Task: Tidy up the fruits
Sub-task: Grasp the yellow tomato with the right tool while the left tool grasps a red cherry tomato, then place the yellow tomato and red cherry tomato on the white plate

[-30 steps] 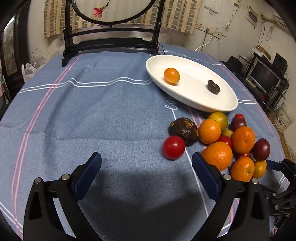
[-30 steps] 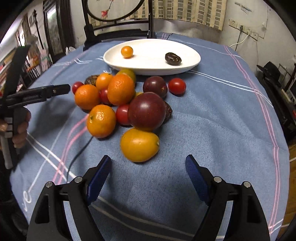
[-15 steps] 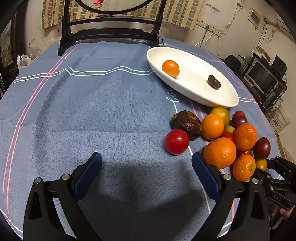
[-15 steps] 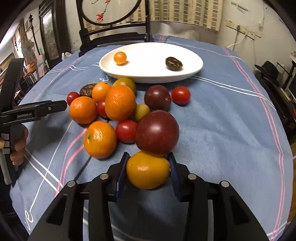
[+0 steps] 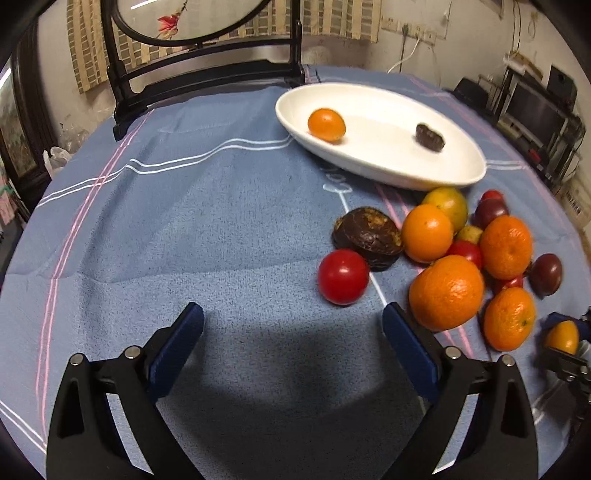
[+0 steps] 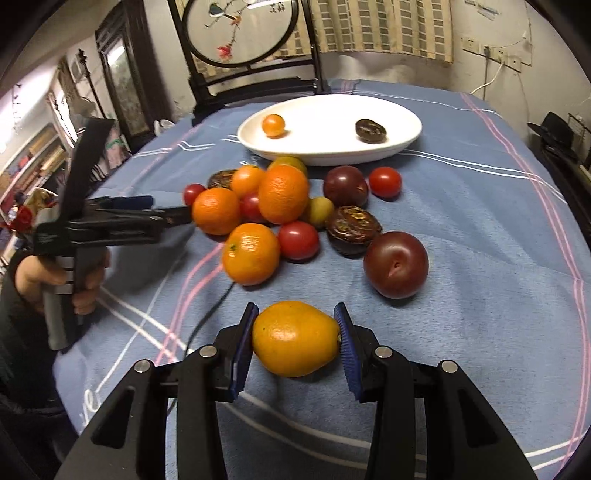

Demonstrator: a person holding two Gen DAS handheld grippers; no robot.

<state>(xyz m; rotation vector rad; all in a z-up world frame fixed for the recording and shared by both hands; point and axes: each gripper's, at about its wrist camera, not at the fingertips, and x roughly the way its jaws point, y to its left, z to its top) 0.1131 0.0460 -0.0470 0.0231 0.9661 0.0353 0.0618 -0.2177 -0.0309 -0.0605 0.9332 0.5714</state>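
My right gripper (image 6: pixel 295 334) is shut on a yellow-orange fruit (image 6: pixel 295 338) and holds it above the blue cloth, near the pile; it also shows in the left wrist view (image 5: pixel 562 336). The pile (image 6: pixel 282 194) holds several oranges, red tomatoes, dark plums and a wrinkled dark fruit (image 6: pixel 352 229). A large dark plum (image 6: pixel 396 264) lies just ahead of the held fruit. A white oval plate (image 6: pixel 402 144) behind the pile holds a small orange (image 6: pixel 273 124) and a dark fruit (image 6: pixel 370 130). My left gripper (image 5: pixel 291 328) is open and empty, just left of a red tomato (image 5: pixel 343 276).
A dark wooden stand with a round painted screen (image 6: pixel 245 33) stands at the table's far edge. The blue striped cloth (image 5: pixel 166 221) covers the round table. Shelves and electronics (image 5: pixel 535 107) stand off the table's right side.
My right gripper has closed on the yellow-orange fruit and lifted it back from the pile. My left gripper has stayed open, shifting only slightly.
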